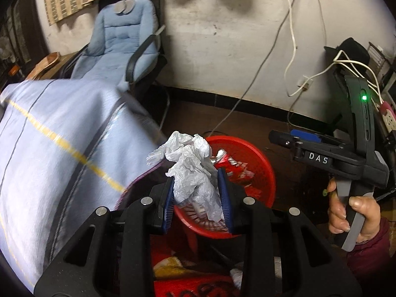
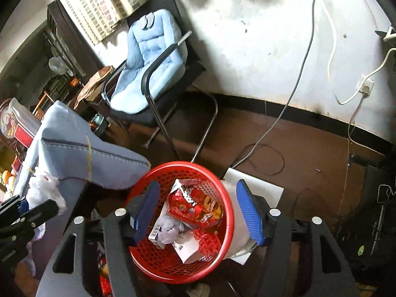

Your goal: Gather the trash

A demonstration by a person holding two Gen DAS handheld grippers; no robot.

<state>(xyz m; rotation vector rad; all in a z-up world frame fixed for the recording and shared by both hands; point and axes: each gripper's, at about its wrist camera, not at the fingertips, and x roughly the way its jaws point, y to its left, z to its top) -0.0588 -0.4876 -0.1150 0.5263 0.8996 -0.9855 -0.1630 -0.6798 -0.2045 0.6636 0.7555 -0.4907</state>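
Currently carrying a crumpled white plastic bag (image 1: 195, 173) in the left gripper (image 1: 196, 198), blue ribbed fingers (image 1: 224, 195) pinched shut on the thin, crinkly film, wad poking up above the tips. Hovering just over the near rim of the round red plastic mesh basket (image 2: 222, 193), probably so the bag falls inside once let go. Standing on the brown floor (image 2: 309, 148) beside the draped light-blue cloth with a yellow stripe (image 1: 61, 143), within easy reach of both hands. Already holding other trash: a glossy red snack wrapper (image 2: 195, 205), a white card with a barcode (image 2: 156, 232), and crushed pale paper. Right gripper (image 2: 195, 212) poised directly above the basket mouth, fingers (image 2: 247, 210) spread wide and empty, nothing between them, apparently done with its own drop. Seen from the left wrist, a hand (image 1: 351, 212) wrapped around the grey handle of that right tool. Soft and springy, so likely to cling to the ribbed pads on release. Further back, a black-framed chair with a quilted blue cushion (image 2: 148, 57) against the scuffed white wall (image 2: 259, 37).
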